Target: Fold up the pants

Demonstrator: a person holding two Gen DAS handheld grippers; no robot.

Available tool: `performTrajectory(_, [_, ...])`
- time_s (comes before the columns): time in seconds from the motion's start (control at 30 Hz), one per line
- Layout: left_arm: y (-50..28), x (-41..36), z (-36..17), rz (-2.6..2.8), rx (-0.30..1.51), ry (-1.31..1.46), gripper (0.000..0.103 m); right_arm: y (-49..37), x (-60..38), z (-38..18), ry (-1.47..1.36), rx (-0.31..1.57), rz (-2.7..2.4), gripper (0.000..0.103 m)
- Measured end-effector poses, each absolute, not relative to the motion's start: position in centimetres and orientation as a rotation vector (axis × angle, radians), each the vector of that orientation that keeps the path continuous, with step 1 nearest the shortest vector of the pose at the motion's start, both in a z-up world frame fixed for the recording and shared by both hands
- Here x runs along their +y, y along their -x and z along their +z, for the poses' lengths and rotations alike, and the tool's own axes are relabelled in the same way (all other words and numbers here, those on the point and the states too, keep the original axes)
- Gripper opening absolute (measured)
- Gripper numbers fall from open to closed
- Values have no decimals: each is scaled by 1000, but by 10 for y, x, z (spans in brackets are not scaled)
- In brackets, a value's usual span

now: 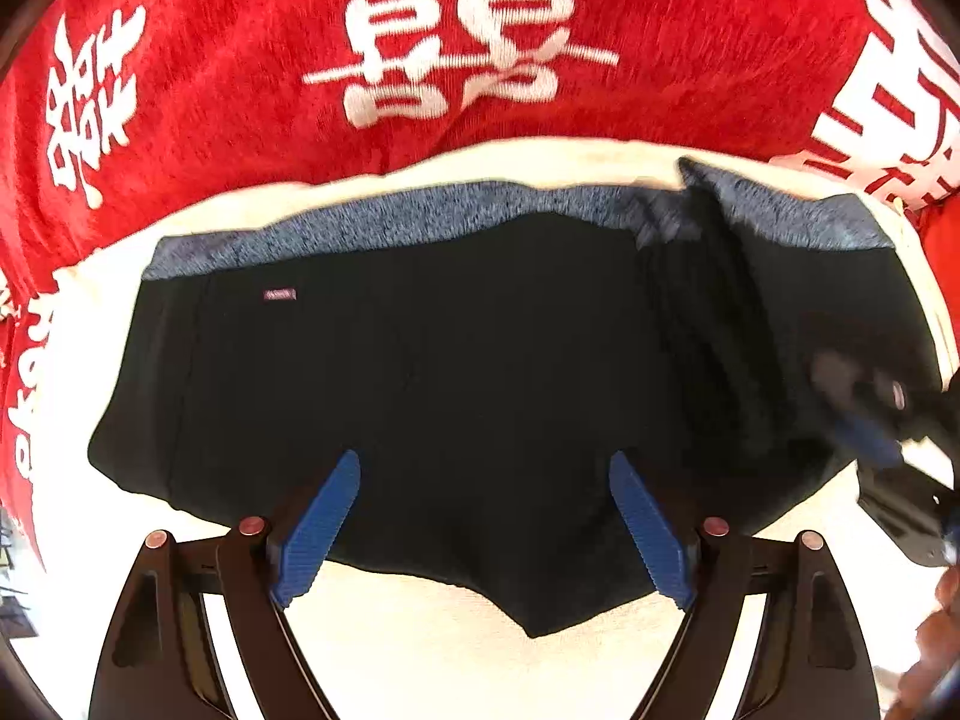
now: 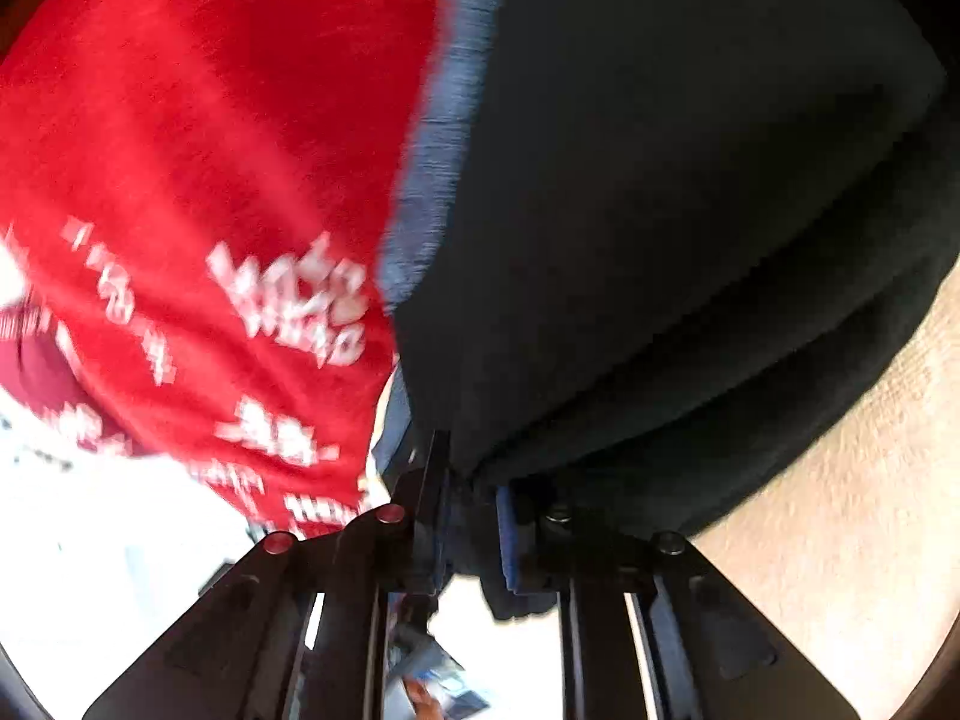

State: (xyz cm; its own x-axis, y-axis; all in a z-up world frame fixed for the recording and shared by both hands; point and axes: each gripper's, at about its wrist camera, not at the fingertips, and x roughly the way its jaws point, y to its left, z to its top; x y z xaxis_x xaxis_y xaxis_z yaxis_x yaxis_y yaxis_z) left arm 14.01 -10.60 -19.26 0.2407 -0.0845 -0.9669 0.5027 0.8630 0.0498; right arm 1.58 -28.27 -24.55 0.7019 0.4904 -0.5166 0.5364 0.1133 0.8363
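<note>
Left wrist view: my left gripper (image 1: 483, 525) hangs over the near edge of the black pants (image 1: 420, 372), w/ its blue fingers (image 1: 318, 531) wide apart and nothing between them. The pants lie spread on a white cloth (image 1: 420, 648), gray-blue waistband (image 1: 384, 222) on the far side, next to a red blanket (image 1: 210, 90) w/ white characters. My right gripper (image 1: 870, 420) is blurred at the pants' right edge.

Right wrist view: my right gripper (image 2: 471, 516) is clamped on a bunch of the pants (image 2: 660, 210); the fabric rises up from the fingers. Red blanket (image 2: 210, 180) is at left.
</note>
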Motion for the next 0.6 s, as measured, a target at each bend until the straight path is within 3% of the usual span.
performTrajectory(0.13, [-139, -110, -200, -401, 1279, -424, 86, -21, -261, -246, -1332, 1083, -38, 16])
performTrajectory(0.2, [-141, -112, -202, -377, 1301, -420, 86, -20, -264, -262, -1385, 1077, -24, 19])
performTrajectory(0.33, [-143, -119, -184, -391, 1262, -402, 86, -19, -278, -241, -1366, 1120, 50, 40])
performTrajectory(0.47, [-145, -151, -162, -484, 1239, -350, 86, -8, -303, -179, -1096, 1082, 74, 39])
performTrajectory(0.6, [-145, -196, -166, -567, 1251, -320, 86, -22, -363, -157, -876, 1100, -137, 20])
